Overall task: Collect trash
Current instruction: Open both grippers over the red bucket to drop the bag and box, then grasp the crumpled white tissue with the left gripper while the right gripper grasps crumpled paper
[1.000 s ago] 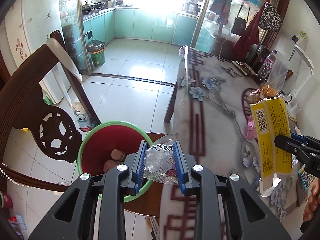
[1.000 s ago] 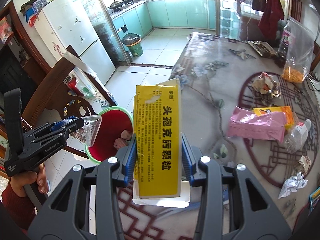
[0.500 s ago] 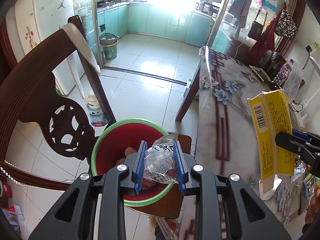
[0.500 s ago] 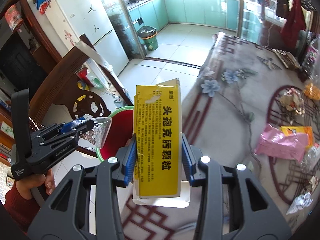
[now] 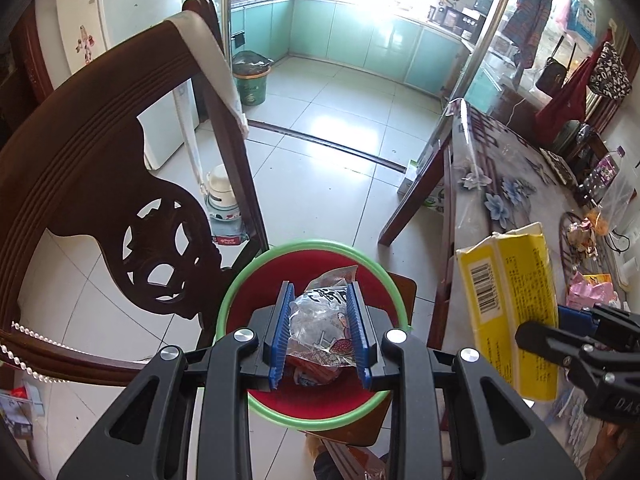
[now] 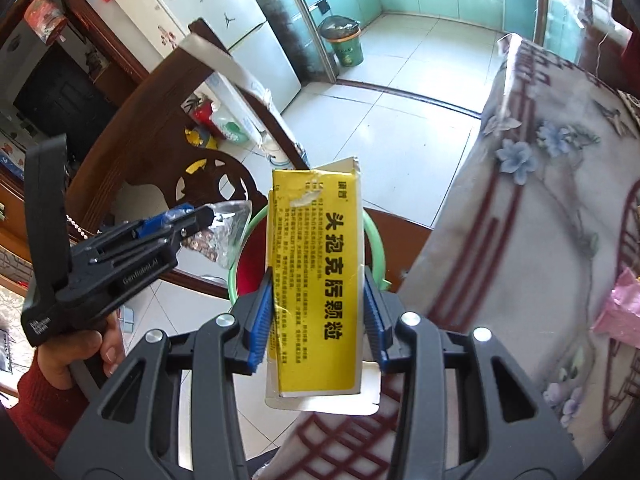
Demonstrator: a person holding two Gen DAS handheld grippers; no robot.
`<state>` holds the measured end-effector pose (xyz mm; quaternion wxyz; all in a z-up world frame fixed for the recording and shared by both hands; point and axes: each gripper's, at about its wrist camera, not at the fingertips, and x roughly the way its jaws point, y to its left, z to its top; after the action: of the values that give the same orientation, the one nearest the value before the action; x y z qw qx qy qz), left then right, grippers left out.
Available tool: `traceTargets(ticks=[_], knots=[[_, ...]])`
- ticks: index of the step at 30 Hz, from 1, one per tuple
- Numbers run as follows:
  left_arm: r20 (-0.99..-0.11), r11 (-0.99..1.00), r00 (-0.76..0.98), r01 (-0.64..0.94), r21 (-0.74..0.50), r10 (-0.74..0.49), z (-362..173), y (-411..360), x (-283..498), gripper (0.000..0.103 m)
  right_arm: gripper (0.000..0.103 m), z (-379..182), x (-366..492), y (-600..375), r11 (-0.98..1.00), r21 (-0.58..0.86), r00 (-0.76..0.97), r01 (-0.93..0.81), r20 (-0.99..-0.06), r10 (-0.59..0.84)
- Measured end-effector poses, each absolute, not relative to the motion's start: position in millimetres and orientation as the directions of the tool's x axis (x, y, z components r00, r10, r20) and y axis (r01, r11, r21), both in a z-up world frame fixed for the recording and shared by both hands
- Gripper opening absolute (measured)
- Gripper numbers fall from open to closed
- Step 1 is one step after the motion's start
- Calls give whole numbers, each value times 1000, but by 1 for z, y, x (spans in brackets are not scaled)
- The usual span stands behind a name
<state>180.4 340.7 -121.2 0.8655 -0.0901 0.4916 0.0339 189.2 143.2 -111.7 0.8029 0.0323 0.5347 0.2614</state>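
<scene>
My left gripper [image 5: 320, 292] is shut on a crumpled clear snack wrapper [image 5: 324, 320] and hangs right over the red bin with a green rim [image 5: 240, 280], which stands on a dark wooden chair seat. From the right wrist view the same gripper [image 6: 204, 216] shows at the left, wrapper [image 6: 224, 236] at its tip, a hand in a red sleeve holding it. My right gripper [image 6: 318, 280] is shut on a tall yellow medicine box [image 6: 316, 264], upright, at the bin's [image 6: 378, 248] table-side rim. In the left wrist view that box [image 5: 508, 304] stands to the right of the bin.
The carved chair back [image 5: 100, 200] rises left of the bin. The table with a flowered cloth [image 6: 540, 220] lies to the right, with a pink packet [image 5: 588, 294], wrappers and a bag of snacks on it. A second green bin [image 5: 250, 84] stands on the tiled kitchen floor.
Both grippers have moved left, away from the table and toward the bin. The wrapper has gone from the bin's right rim to over its middle; the yellow box has reached the rim.
</scene>
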Motion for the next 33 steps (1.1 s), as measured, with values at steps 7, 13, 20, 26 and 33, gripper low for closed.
traceTargets(ticks=[7,13,20,26,33], knots=[[-868,982,496,-161,-103,-10,-133,350,184,25,39,-118,196,166,853,316,288,-415,-844,452],[-866,981,500,-156,-113,-20,-132,352,188,25,40,-115,199,174,853,287,302,-435,-847,438],[-853,984,522,-160,-82,13,-125,352,196,47,63,-112,202,173,855,295,321,-426,-834,448],[-839,985,543,-156,-80,17,-112,350,195,50,66,-101,194,158,864,294,350,-408,-824,446],[-829,989,557,-98,-112,-39,-97,325,184,52,66,-84,169,115,897,267,415,-353,-814,406]])
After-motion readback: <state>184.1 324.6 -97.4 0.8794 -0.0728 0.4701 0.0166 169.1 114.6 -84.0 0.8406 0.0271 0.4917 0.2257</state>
